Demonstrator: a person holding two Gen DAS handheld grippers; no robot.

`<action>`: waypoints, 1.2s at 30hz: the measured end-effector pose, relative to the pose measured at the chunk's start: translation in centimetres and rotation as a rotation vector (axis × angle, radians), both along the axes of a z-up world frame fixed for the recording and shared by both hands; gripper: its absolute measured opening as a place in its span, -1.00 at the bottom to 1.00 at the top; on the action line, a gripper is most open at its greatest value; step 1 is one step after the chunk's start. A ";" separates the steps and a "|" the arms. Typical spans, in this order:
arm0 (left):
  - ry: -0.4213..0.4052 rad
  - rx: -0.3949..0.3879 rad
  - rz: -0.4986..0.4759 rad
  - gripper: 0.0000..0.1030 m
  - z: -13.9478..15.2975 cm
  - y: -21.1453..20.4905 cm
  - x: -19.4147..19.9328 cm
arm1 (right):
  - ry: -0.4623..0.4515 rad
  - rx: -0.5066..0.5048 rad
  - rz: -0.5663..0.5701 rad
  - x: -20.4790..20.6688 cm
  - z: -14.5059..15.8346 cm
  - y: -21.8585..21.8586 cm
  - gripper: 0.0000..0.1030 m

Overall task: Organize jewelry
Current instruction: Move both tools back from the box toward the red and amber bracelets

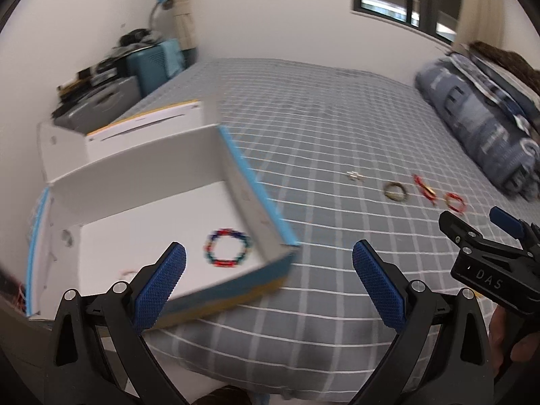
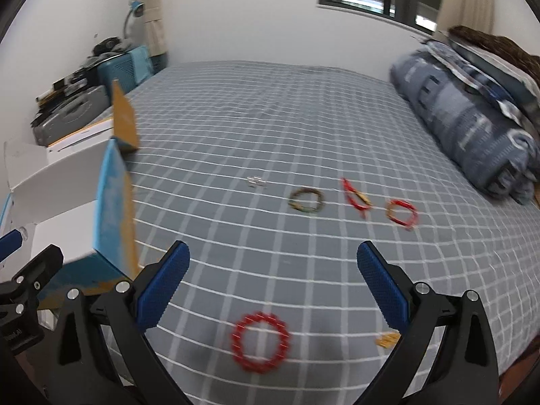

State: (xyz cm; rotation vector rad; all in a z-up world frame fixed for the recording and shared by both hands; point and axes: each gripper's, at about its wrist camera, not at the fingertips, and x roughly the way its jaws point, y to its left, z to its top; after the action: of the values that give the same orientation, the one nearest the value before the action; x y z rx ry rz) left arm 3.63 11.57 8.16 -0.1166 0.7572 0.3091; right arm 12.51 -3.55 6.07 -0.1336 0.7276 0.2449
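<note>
A white open box (image 1: 141, 222) with blue-and-yellow sides sits on the bed's left; a multicoloured bead bracelet (image 1: 227, 248) lies inside it. My left gripper (image 1: 270, 280) is open and empty over the box's near corner. My right gripper (image 2: 273, 280) is open and empty above a red bead bracelet (image 2: 260, 341) on the bed. Farther out lie small silver pieces (image 2: 257, 181), a dark green-gold bracelet (image 2: 306, 200), a red cord piece (image 2: 354, 197) and a red-orange bracelet (image 2: 401, 214). A small yellow piece (image 2: 387, 339) lies by the right finger.
The bed has a grey checked sheet (image 2: 270, 118). A rolled blue duvet (image 2: 472, 128) lies along the right side. A cluttered stand with cases (image 2: 74, 108) is beyond the box at the left. The box (image 2: 111, 202) stands left of my right gripper.
</note>
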 end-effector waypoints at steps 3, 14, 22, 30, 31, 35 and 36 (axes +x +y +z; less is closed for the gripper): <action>0.010 0.003 -0.044 0.89 -0.5 -2.5 0.9 | 0.008 0.003 -0.044 -0.4 -0.3 -3.0 0.85; 0.050 -0.022 -0.153 0.89 -2.7 -8.6 3.5 | 0.043 -0.028 -0.118 -1.3 -2.0 -9.2 0.85; 0.117 -0.051 -0.210 0.89 -5.6 -10.6 5.3 | 0.098 -0.044 -0.137 -0.7 -3.8 -12.8 0.85; 0.177 -0.030 -0.256 0.89 -9.2 -12.8 7.0 | 0.179 -0.051 -0.138 0.6 -6.9 -14.3 0.85; 0.180 -0.026 -0.257 0.89 -9.4 -12.8 7.1 | 0.187 -0.052 -0.139 0.8 -7.2 -14.4 0.85; 0.211 -0.033 -0.267 0.89 -10.7 -13.0 7.7 | 0.222 -0.049 -0.148 1.4 -8.8 -15.1 0.85; 0.221 -0.037 -0.271 0.89 -11.1 -13.1 7.8 | 0.234 -0.039 -0.149 1.6 -9.2 -15.4 0.85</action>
State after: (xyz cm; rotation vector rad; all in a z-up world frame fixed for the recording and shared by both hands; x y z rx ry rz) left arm 11.41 -1.51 -2.91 -0.0138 0.9860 0.0494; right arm 14.08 -18.95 -3.08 -0.0879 0.9712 0.1044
